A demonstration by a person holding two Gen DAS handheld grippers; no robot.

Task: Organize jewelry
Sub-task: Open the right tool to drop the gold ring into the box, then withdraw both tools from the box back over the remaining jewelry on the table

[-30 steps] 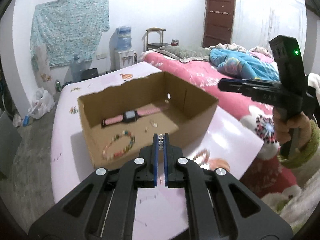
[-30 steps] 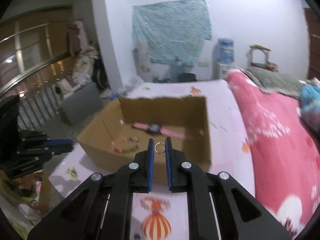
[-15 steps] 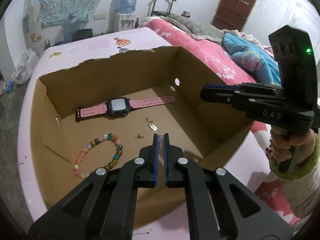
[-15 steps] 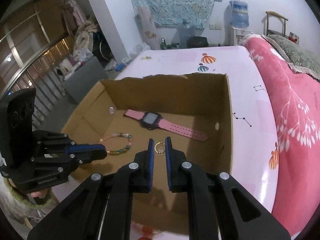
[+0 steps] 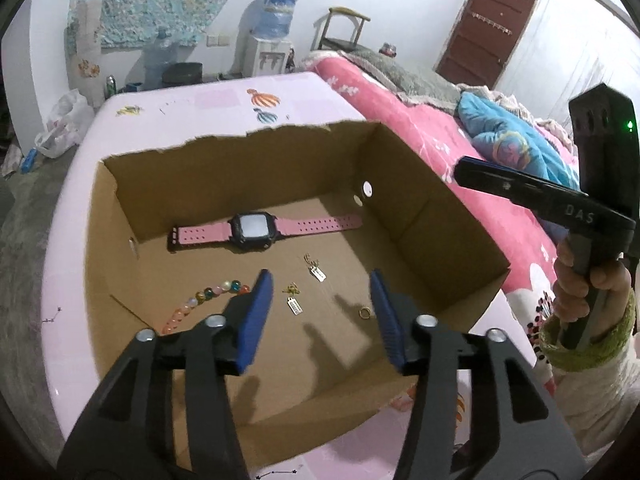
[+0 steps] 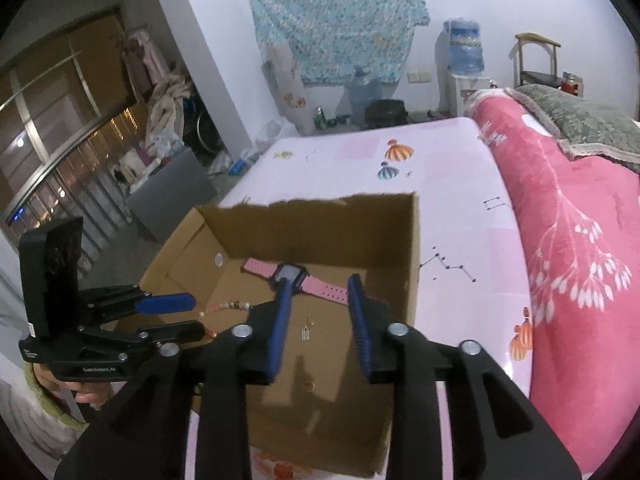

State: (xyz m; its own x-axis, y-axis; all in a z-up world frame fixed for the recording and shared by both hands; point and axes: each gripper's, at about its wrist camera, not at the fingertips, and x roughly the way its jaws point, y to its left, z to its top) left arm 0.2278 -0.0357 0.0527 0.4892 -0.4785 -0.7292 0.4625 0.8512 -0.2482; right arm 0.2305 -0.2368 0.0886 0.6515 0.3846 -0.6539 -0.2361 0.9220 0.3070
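An open cardboard box [image 5: 436, 216] [image 6: 414, 264] stands on a pink table. On its floor lie a pink-strapped watch [image 5: 256, 229] [image 6: 294, 276], a bead bracelet [image 5: 200, 300] [image 6: 228, 306], small gold pendants [image 5: 295, 304] [image 6: 306, 330] and a gold ring [image 5: 365, 313] [image 6: 309, 386]. My left gripper [image 5: 322, 316] is open and empty above the box floor. My right gripper [image 6: 318, 326] is open and empty over the box's near side; its body shows in the left wrist view [image 5: 560, 200].
A bed with a pink blanket [image 6: 580, 240] runs along the table's right side. A water dispenser [image 5: 272, 32], a chair [image 5: 344, 28] and a brown door [image 5: 488, 36] stand at the far wall. The pink tablecloth [image 6: 460, 184] stretches beyond the box.
Both grippers have opened. The gold ring that the right gripper held and the pendant that the left gripper held now lie on the box floor.
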